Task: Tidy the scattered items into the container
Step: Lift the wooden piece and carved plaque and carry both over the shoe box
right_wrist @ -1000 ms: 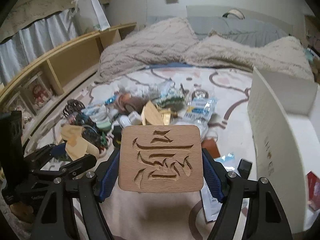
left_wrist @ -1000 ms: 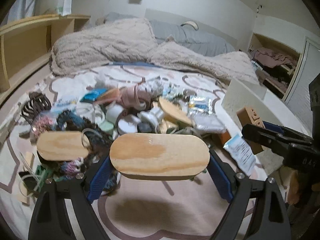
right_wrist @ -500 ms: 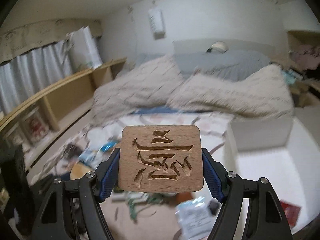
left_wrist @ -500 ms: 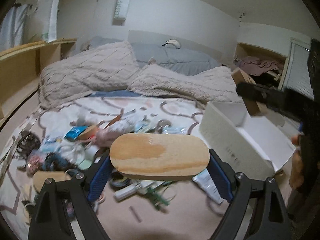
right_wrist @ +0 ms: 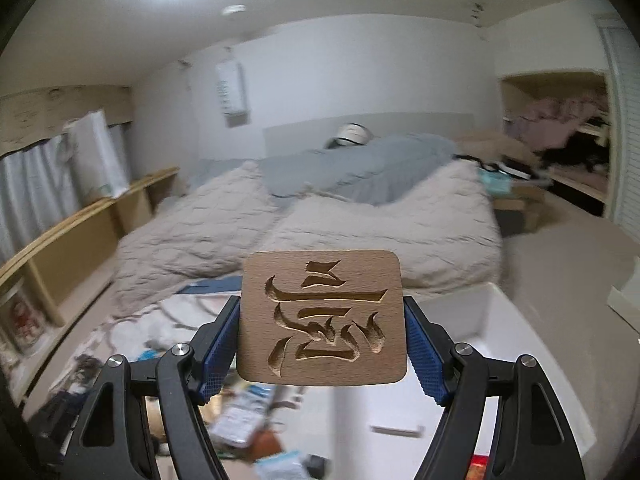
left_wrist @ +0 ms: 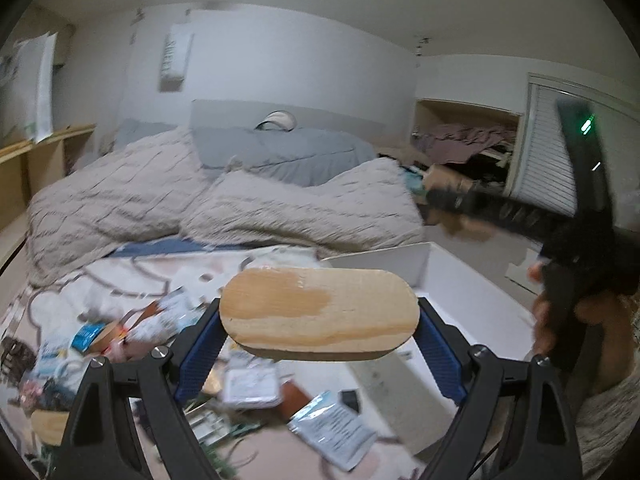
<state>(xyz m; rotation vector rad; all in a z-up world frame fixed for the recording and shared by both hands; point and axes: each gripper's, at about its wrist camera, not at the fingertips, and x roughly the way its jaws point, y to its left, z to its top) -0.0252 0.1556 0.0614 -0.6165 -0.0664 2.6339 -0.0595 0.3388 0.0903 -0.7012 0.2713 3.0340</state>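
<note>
**Two wooden pieces carried toward the white box**

A bedroom: a bed piled with a quilted beige duvet (left_wrist: 224,204) and a grey cover behind it, white walls, a low wooden shelf along the left. In front of the bed lies a pale patterned rug (left_wrist: 132,276), strewn on its left side with small clutter (left_wrist: 108,332): foil sachets, paper packets and a blue card, all blurred.

Left of centre, the left gripper (left_wrist: 319,344) grasps an oval wooden board (left_wrist: 319,314) by its two rounded ends, blue ribbed pads pressing on them. The board is pale pine with a darker amber patch, smooth and thick-edged, and held flat.

To the right, an open white box (left_wrist: 440,276) stands on the floor, with stiff, matte walls; as far as can be seen, it is nearly empty.

Furthest right, the right gripper (right_wrist: 322,354) clasps a square wooden plaque (right_wrist: 322,316) with rounded corners and a deeply carved character, its pads on the left and right edges.

Judgement: this is the carry step, both pieces lifted clear of the pile. Next, each needs bringing over the box opening, lowering inside the walls, then letting go. Both are rigid and should drop cleanly.
</note>
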